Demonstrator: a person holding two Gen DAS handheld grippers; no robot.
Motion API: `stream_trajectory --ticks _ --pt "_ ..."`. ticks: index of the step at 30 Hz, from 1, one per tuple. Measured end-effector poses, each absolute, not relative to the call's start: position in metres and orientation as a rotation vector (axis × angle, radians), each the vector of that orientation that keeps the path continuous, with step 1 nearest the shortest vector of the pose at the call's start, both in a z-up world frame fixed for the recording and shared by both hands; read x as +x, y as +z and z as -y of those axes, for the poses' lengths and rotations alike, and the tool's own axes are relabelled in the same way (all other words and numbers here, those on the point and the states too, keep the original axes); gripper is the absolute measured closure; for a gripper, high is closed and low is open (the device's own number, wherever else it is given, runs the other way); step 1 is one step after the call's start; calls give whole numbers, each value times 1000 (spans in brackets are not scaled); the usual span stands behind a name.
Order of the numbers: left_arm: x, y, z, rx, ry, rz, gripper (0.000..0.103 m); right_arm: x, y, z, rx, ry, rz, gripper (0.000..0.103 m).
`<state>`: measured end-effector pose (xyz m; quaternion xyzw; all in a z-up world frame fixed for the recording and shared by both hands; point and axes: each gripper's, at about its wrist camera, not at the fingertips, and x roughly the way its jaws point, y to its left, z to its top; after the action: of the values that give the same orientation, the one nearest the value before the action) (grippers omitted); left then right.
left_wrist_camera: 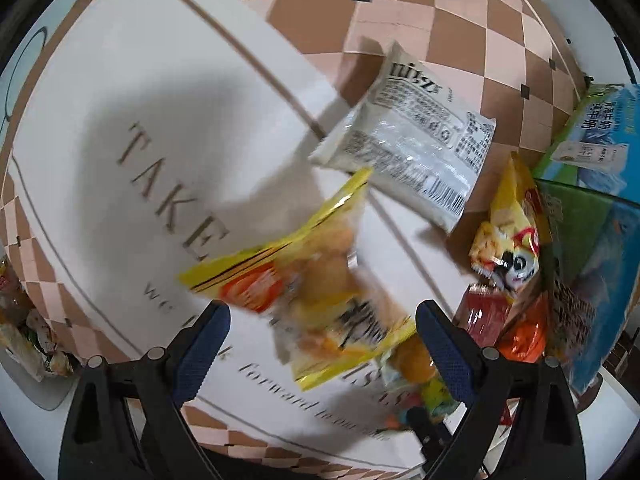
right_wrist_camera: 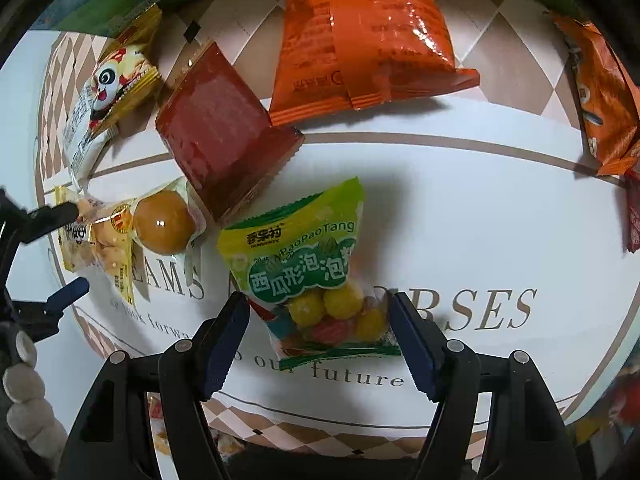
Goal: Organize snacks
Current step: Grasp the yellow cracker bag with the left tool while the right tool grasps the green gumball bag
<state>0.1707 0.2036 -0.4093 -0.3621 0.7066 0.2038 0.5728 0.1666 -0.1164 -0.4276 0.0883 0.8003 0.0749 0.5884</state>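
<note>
Right gripper [right_wrist_camera: 320, 336], jaws apart, straddles the bubble-gum packet [right_wrist_camera: 304, 268], whose long axis runs forward between its fingers.

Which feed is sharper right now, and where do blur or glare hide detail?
Right wrist view is sharp: the gum bag print reads clearly, though glare streaks the orange pack. Left wrist view is motion-smeared, worst on the yellow bag; both views bow strongly toward the edges.
</note>
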Motion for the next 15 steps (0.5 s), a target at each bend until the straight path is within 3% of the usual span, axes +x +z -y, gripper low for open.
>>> stream_trajectory --ticks 1,3,11,15 --pt "176 -411 -200 -838 471 -1656 11 168 -428 116 211 167 -1864 28" --pt "183 -415 -188 -761 443 -1686 32 164 -429 119 225 152 -1865 28" --pt "183 -419 -126 -168 248 -1724 33 157 -427 121 123 143 -1834 34" --pt "183 -426 -120 -165 247 -1726 31 152 -429 129 137 143 -1845 33"
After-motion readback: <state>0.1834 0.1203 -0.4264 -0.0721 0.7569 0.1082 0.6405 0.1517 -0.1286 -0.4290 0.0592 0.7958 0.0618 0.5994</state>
